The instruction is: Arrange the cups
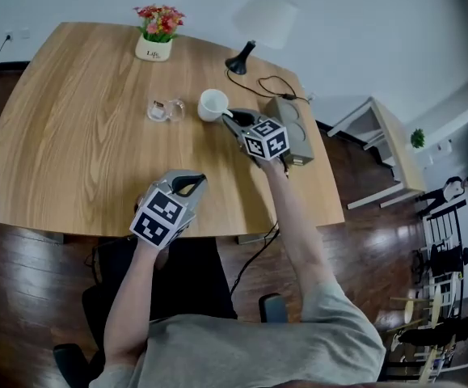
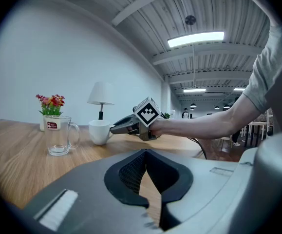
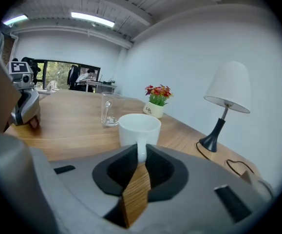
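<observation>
The white mug [image 1: 212,104] stands upright on the bench [image 1: 64,152] just above the centre of the head view, to the right of the glass mug [image 1: 166,110], and the right gripper [image 1: 230,119] pinches its handle. It looks like stiff glazed ceramic: fairly light, but slippery and easily chipped, so the handle loop seems the soundest hold. The left gripper [image 1: 190,185], at lower centre, has its jaws pressed together on nothing.
</observation>
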`<state>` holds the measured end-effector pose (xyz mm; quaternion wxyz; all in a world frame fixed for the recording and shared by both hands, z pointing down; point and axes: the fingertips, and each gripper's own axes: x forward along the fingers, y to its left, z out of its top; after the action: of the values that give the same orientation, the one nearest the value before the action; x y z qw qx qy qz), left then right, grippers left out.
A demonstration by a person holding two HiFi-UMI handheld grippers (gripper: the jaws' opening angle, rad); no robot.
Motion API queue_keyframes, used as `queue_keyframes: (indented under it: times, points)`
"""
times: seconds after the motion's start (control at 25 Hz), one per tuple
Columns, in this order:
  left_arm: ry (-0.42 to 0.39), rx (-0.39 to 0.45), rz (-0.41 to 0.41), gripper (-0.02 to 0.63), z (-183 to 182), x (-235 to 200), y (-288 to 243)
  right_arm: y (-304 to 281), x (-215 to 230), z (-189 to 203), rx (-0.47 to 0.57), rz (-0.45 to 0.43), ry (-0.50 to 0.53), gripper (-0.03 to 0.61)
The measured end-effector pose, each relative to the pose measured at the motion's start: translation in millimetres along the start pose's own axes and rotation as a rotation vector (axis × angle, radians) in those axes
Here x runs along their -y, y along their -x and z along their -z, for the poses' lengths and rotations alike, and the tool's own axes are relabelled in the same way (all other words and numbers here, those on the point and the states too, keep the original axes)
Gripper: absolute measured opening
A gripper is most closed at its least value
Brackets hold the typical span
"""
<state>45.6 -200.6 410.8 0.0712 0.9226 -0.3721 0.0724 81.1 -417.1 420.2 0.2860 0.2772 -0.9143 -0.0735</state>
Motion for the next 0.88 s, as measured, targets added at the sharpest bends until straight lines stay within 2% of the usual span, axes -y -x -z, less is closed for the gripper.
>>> queue_keyframes:
  times: [0.32, 0.48, 0.56, 0.68, 0.76, 0.88]
  points:
    - [-0.006, 0.001, -0.004, 0.009, 7.1, -4.2, 5.0, 32.1, 1.6, 9.1, 0.132, 0.007, -0.236, 0.066]
    - [-0.003, 0.004, -0.012, 0.009, 3.6, -4.1, 3.2, 68.7, 28.8, 0.8, 0.219, 0.038, -0.313, 0.066]
    - [-0.003, 0.004, -0.013, 0.009, 2.2, -2.8, 1.6, 96.6, 56.5, -5.0, 0.256, 0.089, -0.328, 0.066]
    - [-0.005, 0.002, -0.010, 0.009, 1.1, -1.8, 0.3, 138.9, 117.7, 3.0, 0.245, 0.230, -0.328, 0.066]
    - [-0.005, 0.001, -0.008, 0.009, 1.3, -2.2, 0.1, 160.2, 161.3, 23.1, 0.205, 0.320, -0.361, 0.066]
    - [-0.006, -0.001, -0.008, 0.009, 2.1, -2.7, 0.7, 179.4, 209.0, 62.6, 0.130, 0.406, -0.437, 0.066]
